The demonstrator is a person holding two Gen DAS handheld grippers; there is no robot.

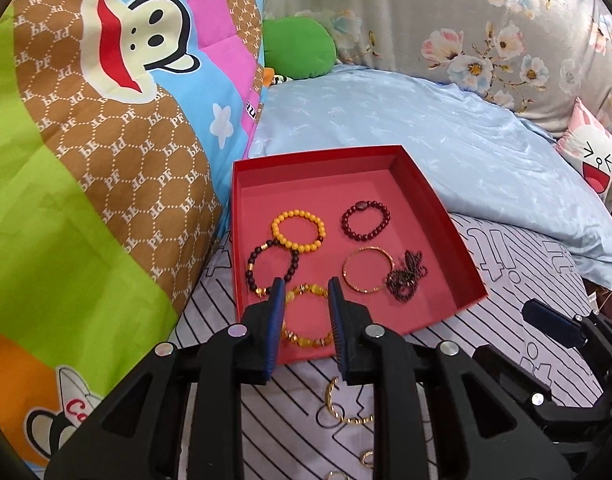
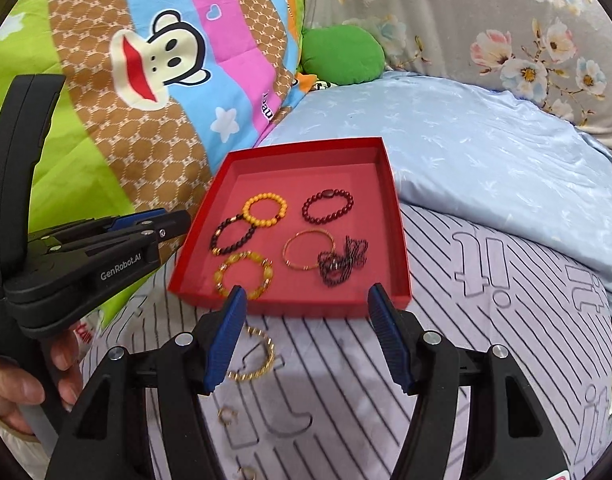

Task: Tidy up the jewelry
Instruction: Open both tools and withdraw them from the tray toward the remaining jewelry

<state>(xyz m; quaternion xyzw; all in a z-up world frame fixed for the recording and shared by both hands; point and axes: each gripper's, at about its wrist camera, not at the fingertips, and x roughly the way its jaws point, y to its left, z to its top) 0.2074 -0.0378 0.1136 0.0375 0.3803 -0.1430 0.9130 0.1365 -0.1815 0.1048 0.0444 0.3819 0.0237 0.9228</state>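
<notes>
We see a bed with a striped sheet (image 2: 385, 380), and a red box (image 1: 425, 208) sits on it with its open side up. Inside the box lie six pieces of jewelry. At the back there is a yellow bead bracelet (image 1: 298, 232) and a dark red bead bracelet (image 1: 365, 216). The yellow one touches a dark bead bracelet (image 1: 272, 266) just in front of it. A thin gold bangle (image 1: 367, 270) lies near the middle, and a dark chain (image 1: 405, 276) sits bunched up right beside it. At the front of the box lies an amber bead bracelet (image 2: 244, 274). On the sheet just in front of the box we see a gold chain bracelet (image 2: 260, 356), and closer to us a small gold ring (image 2: 227, 416). Our left gripper (image 1: 306, 320) hangs over the front edge of the box with its blue pads a little apart, and nothing is between them. Our right gripper (image 2: 306, 336) hangs over the sheet in front of the box with its pads wide apart, and it holds nothing. A hand (image 2: 22, 384) holds the handle of the left gripper. Behind the box lies a light blue pillow (image 1: 445, 132). A bright cartoon quilt (image 1: 86, 140) is piled up on the left, and a flowery blanket (image 1: 465, 20) and a green plush toy (image 2: 341, 54) are at the back.
</notes>
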